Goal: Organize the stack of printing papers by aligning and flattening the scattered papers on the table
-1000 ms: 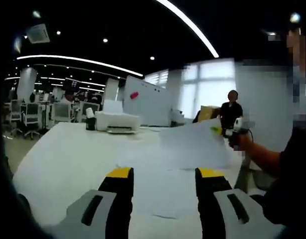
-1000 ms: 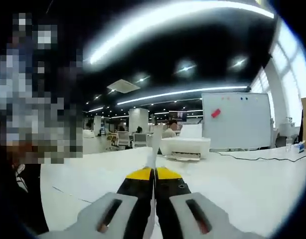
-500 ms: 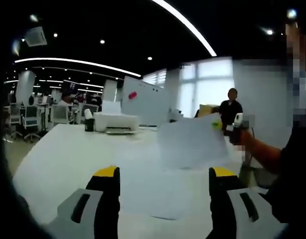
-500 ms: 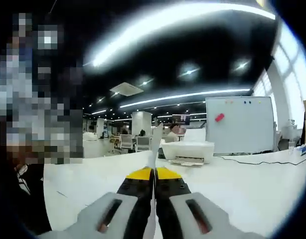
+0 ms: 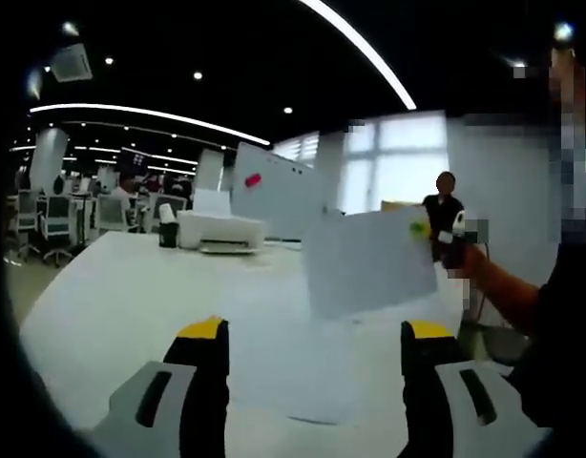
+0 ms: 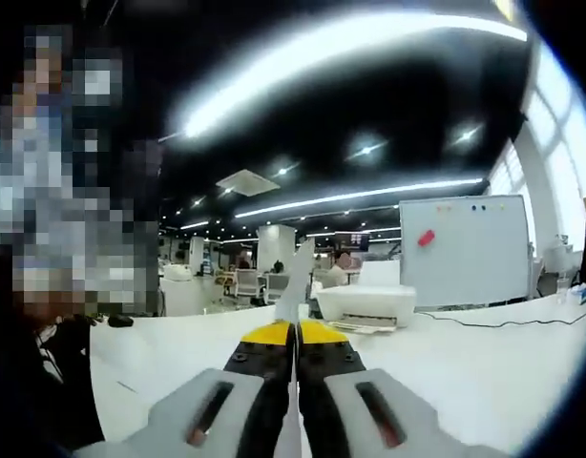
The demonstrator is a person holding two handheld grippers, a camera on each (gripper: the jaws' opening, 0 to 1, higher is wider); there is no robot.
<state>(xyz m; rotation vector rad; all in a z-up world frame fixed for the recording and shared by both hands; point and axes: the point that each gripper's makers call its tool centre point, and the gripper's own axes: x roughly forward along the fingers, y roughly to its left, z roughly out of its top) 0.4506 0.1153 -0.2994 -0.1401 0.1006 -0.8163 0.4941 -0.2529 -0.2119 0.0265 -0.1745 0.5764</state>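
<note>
While the right gripper (image 6: 295, 334) is pinching one sheet (image 5: 369, 262) by its edge and holding it upright above the table (image 5: 121, 296), the left gripper (image 5: 312, 334) is waiting beneath with jaws spread wide and empty. More papers (image 5: 303, 367) are lying loose on the table, nearer than the printer (image 5: 219, 232). Thin and floppy, such sheets are probably best gripped at a margin.

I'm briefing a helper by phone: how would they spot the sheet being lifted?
Find the white table with loose papers near its front edge. Above them, the right gripper holds one sheet upright by its corner; it alone is off the table.
</note>
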